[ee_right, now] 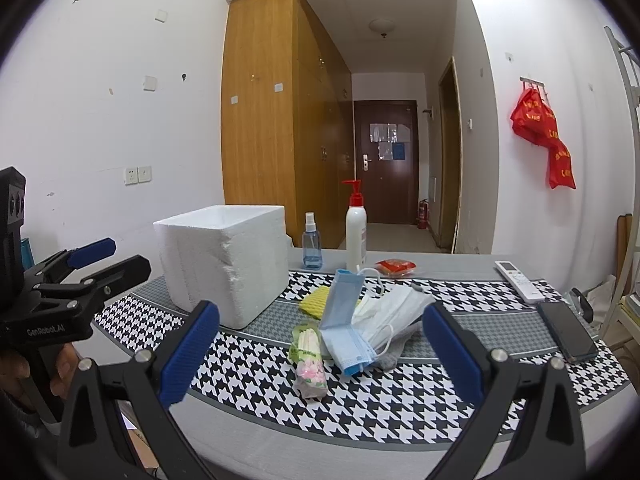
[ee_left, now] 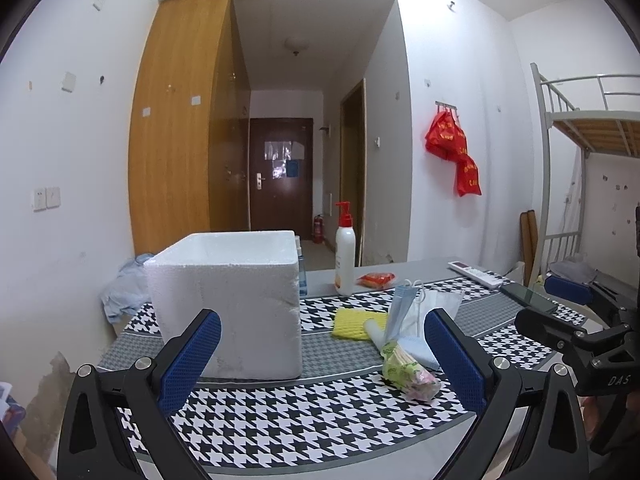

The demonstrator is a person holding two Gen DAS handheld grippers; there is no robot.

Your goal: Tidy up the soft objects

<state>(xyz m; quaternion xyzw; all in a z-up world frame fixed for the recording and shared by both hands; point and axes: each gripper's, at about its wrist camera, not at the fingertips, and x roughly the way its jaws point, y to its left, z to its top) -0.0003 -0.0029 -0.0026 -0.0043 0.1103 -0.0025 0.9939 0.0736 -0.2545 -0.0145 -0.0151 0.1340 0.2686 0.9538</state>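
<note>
Just ahead of the right gripper, spread wide and empty: blue mask over white mask, long axis running away, on the checked cloth right of the foam box. Nearer this gripper than the left gripper, likewise agape, holding nothing. Limp, folded, thin-edged.

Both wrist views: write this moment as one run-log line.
left gripper open | right gripper open | masks on table | foam box untouched

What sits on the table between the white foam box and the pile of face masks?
A yellow sponge lies flat between the foam box and the face masks, with patterned cloth around it; the left wrist view shows it best.
</note>
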